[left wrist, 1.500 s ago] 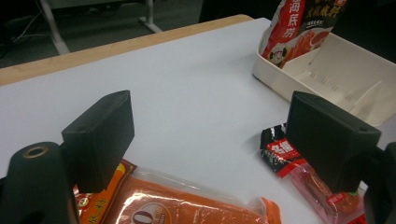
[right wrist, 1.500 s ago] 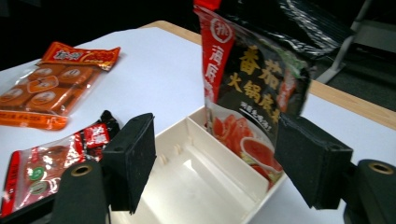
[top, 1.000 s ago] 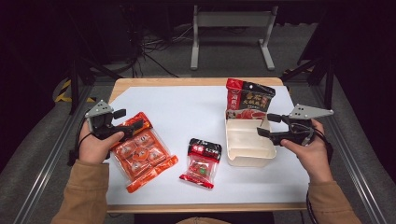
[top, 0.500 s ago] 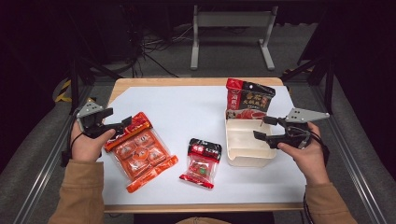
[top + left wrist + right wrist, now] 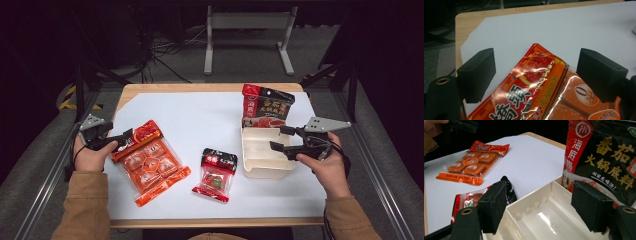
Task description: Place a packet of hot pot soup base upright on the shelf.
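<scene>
Evidently the orange snack pack [image 5: 150, 161] is about to be picked up by the left gripper [image 5: 124, 138], judging from how the jaws frame its header. The pack lies flat near the left edge of the table [image 5: 210, 112], its red header pointing toward the far-left corner. In the left gripper view the jaws stand wide apart with the header [image 5: 534, 82] between them, and nothing is pinched yet. For a sound grasp, the sealed header strip should be taken rather than the slippery film over the blocks, and the lower jaw should be slid under the edge before closing, so the pack is lifted and not pushed along the paper. The left hand [image 5: 90, 155] is held low at the left edge, the gripper pointing level toward the table's middle. The right gripper [image 5: 281, 138] is held over the white tray [image 5: 262, 167] near the right edge, jaws wide and empty, beside the dark pouch [image 5: 267, 106].
</scene>
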